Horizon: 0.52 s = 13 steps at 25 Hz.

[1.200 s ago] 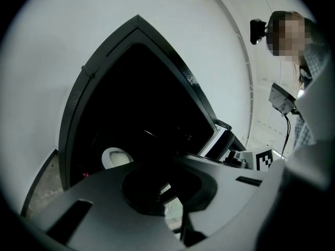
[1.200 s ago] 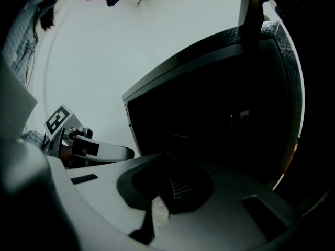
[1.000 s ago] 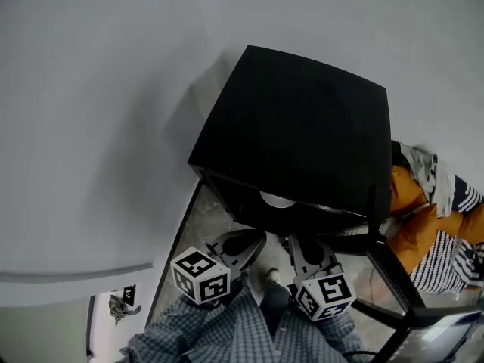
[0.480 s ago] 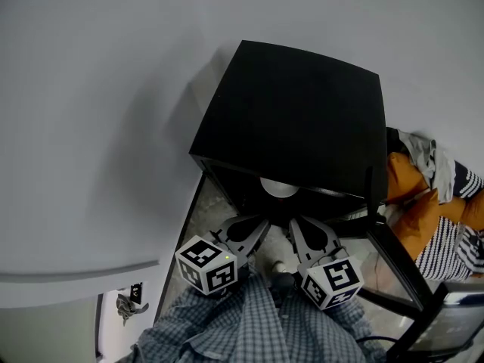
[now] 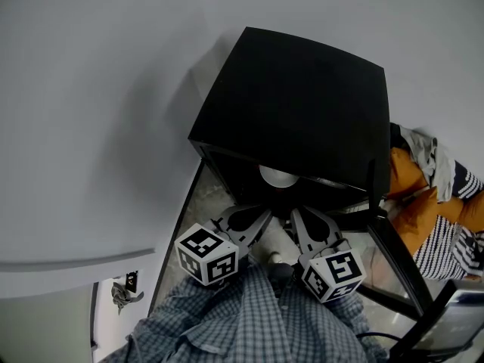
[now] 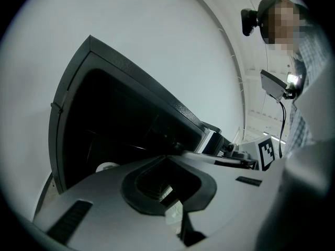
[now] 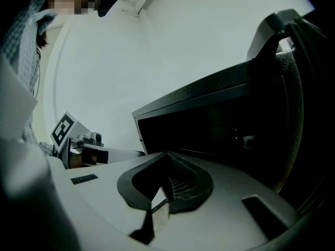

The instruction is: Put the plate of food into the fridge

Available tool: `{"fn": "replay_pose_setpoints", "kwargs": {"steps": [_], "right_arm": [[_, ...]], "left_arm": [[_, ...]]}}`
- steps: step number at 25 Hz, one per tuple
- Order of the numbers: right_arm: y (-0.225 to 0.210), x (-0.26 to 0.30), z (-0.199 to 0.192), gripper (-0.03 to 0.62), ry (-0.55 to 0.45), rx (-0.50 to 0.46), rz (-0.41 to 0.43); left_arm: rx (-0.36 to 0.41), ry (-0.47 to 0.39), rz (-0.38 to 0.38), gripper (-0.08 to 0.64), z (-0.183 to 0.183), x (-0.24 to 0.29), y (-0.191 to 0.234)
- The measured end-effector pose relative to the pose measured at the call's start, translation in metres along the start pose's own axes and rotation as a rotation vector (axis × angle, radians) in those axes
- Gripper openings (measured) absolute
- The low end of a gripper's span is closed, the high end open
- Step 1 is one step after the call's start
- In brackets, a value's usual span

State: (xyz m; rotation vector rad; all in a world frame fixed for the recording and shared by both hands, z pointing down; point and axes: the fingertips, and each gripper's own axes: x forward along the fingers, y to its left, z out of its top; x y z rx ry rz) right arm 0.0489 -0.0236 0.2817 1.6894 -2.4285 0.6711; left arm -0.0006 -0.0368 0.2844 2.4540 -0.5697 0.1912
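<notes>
My left gripper and my right gripper are side by side close in front of me, each with its jaws pressed together and nothing between them. Just beyond them, the white round plate lies inside the open small black fridge.

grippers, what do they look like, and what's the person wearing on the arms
The left gripper and right gripper look alike: pale grey, rounded jaws with dark ribbed pads lining a teardrop-shaped hollow. Each carries a white cube printed with black square markers. The person wears a blue-grey checked shirt with long sleeves.
</notes>
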Motion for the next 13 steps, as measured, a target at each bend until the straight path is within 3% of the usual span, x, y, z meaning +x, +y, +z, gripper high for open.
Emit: {"fn": "replay_pose_setpoints", "kwargs": {"steps": [13], "right_arm": [[0.0085, 0.0003, -0.0029, 0.006, -0.009, 0.026, 0.031]], "left_arm": [[0.011, 0.019, -0.010, 0.006, -0.0074, 0.0012, -0.0043]]}}
